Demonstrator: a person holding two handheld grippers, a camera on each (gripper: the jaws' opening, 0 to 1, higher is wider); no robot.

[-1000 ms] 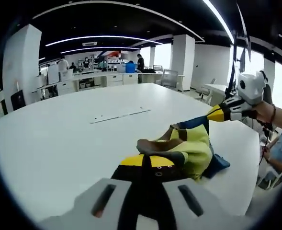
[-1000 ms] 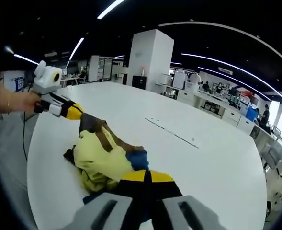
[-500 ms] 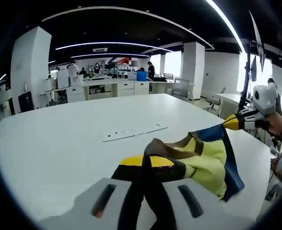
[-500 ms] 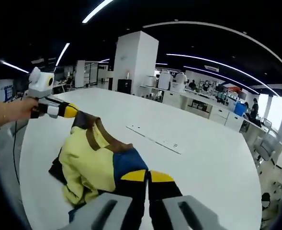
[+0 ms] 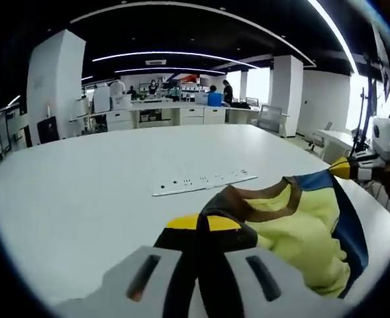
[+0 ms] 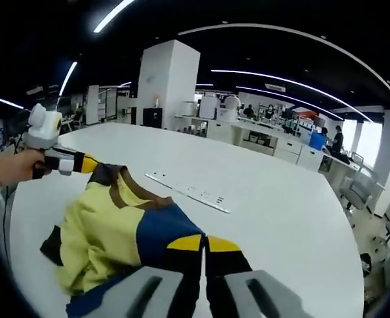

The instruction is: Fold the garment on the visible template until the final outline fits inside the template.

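A yellow garment (image 5: 299, 228) with blue panels and a brown collar hangs stretched between my two grippers above the white table (image 5: 82, 199). My left gripper (image 5: 204, 224) is shut on the brown collar edge at one shoulder. My right gripper (image 6: 204, 244) is shut on the blue shoulder panel of the same garment (image 6: 108, 228). In the left gripper view the right gripper (image 5: 352, 169) shows at the far right, held by a hand. In the right gripper view the left gripper (image 6: 82, 163) shows at the left, clamped on the garment's corner.
A flat white strip with small dark marks (image 5: 204, 182) lies on the table beyond the garment, also the strip (image 6: 188, 192) in the right gripper view. Desks, chairs, pillars and distant people stand behind the table. The table edge (image 6: 9, 218) runs close to the garment's left.
The garment has been lifted from a crumpled heap and spread out between the grippers. Both grippers have pulled apart and risen, and the strip now looks nearer.
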